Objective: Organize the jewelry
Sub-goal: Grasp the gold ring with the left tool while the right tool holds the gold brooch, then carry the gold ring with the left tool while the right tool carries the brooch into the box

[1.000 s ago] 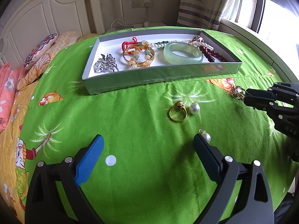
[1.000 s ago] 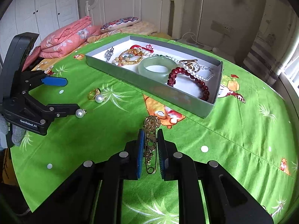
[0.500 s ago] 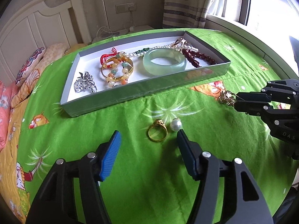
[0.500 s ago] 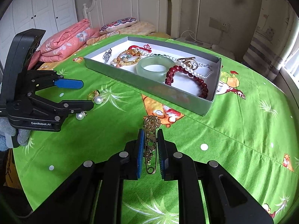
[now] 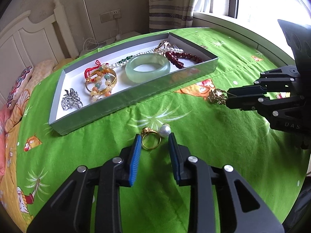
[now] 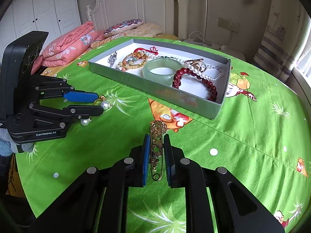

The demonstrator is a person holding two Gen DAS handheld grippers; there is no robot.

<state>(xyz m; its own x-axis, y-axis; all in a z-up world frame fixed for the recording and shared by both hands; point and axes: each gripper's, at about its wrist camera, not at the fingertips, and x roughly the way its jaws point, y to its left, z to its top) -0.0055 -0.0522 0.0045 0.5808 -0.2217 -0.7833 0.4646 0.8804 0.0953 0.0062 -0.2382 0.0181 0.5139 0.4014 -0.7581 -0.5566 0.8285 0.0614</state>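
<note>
A grey jewelry box (image 5: 108, 104) (image 6: 155, 89) holds a jade bangle (image 5: 147, 68) (image 6: 163, 69), a red bead bracelet (image 6: 194, 77), a pearl necklace, a gold beaded bangle (image 5: 101, 81) and a silver brooch (image 5: 71, 99). My left gripper (image 5: 154, 137) (image 6: 100, 102) is open, its fingers on either side of a gold ring (image 5: 150, 140) on the cloth, with a pearl earring (image 5: 164, 131) just ahead. A second pearl earring (image 6: 85, 122) lies under that gripper. My right gripper (image 6: 156, 139) (image 5: 226, 98) is shut on a gold brooch pin (image 6: 156, 147) (image 5: 216, 96) above the cloth.
The box sits on a green cartoon-print tablecloth (image 5: 194, 136) over a round table. A bed with pink quilts (image 6: 68, 44) stands to the left. A window and curtain (image 5: 169, 2) are at the back right.
My left gripper has moved forward past the near pearl earring to the gold ring and has narrowed its jaws around it. My right gripper has kept still with the brooch pin.
</note>
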